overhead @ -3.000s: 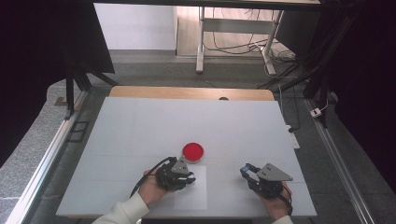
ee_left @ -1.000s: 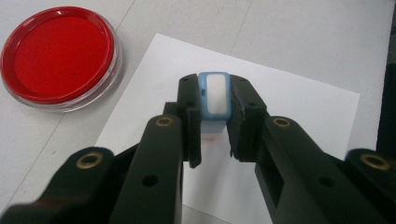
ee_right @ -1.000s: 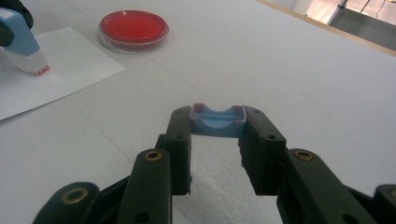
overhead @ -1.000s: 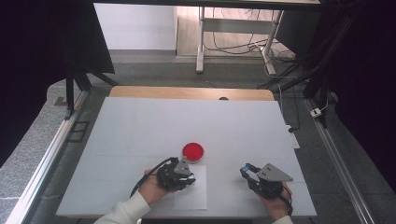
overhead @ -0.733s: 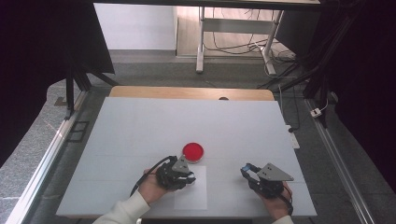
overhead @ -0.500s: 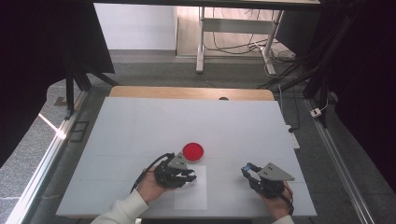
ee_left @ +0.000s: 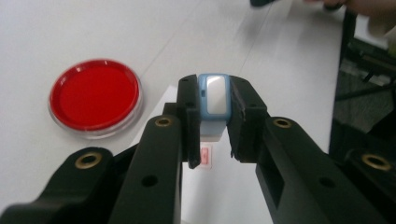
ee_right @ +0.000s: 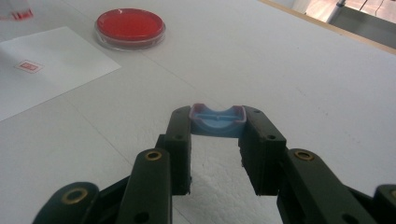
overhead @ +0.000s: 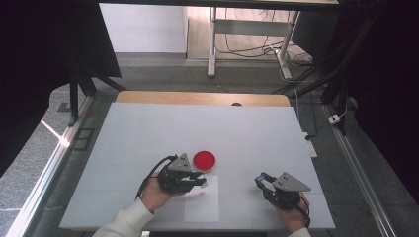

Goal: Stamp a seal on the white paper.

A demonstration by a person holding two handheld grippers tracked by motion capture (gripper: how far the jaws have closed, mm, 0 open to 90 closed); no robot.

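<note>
My left gripper (overhead: 201,180) hovers over the top of a white paper sheet (overhead: 202,210), shut on a small blue-and-white stamp (ee_left: 214,98) held upright between its jaws. A small red printed mark (ee_left: 206,156) lies on the sheet just below the stamp. A round red ink dish (overhead: 204,160) with a clear rim sits just beyond the sheet. My right gripper (overhead: 261,178) rests low at the front right of the table, shut on a blue cap (ee_right: 217,120) whose hollow side faces up.
The white table (overhead: 148,128) stretches far back to a wooden edge strip (overhead: 197,98). Metal frame rails run along both sides. Table legs and cables stand on the floor behind. The red dish (ee_right: 130,23) and the sheet (ee_right: 51,65) lie to the right gripper's left.
My left gripper has lifted a little off the paper with the stamp still in it, and the red mark now shows on the sheet. The right gripper has stayed put.
</note>
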